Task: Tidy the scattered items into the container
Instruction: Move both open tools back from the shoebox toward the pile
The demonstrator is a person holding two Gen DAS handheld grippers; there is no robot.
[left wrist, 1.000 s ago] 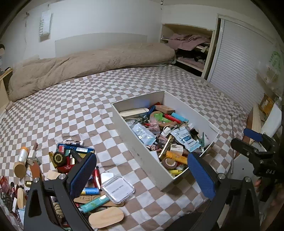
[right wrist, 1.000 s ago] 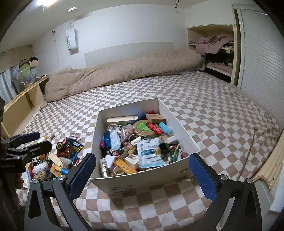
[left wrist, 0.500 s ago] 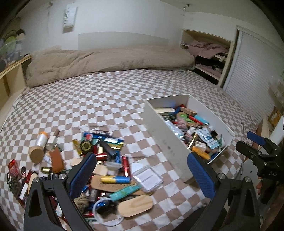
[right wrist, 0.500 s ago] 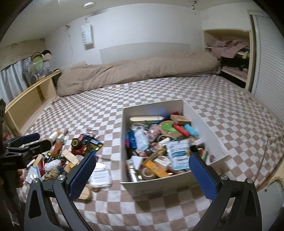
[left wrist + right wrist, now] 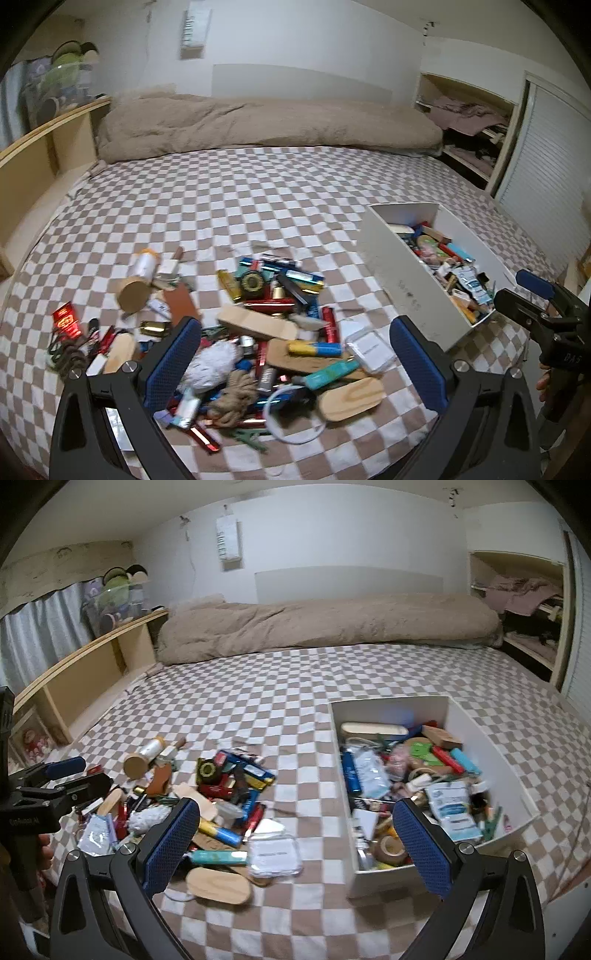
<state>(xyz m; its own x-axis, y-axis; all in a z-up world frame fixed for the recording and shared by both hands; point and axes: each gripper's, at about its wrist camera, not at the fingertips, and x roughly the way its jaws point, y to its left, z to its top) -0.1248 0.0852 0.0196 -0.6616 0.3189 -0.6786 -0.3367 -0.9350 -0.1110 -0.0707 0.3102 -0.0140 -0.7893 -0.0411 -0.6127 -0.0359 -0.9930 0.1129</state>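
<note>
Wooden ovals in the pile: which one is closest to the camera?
The big pale wooden oval lying flat at the pile's front edge, beside the clear plastic case. The other oval lies farther back, left.

Home bedroom, checkered bed [image 5: 295, 686], rolled beige duvet [image 5: 332, 624] by wall, closet shelves of clothes [image 5: 517, 590]

One white box [image 5: 491, 734] is sitting on one checkered bedspread [image 5: 295, 686], one heap of scattered items [image 5: 258, 332] is lying beside it, its pieces too jumbled to count, one beige duvet [image 5: 258, 125] is lying behind, and two grippers, left [image 5: 295, 362] and right [image 5: 295, 842], are showing.
</note>
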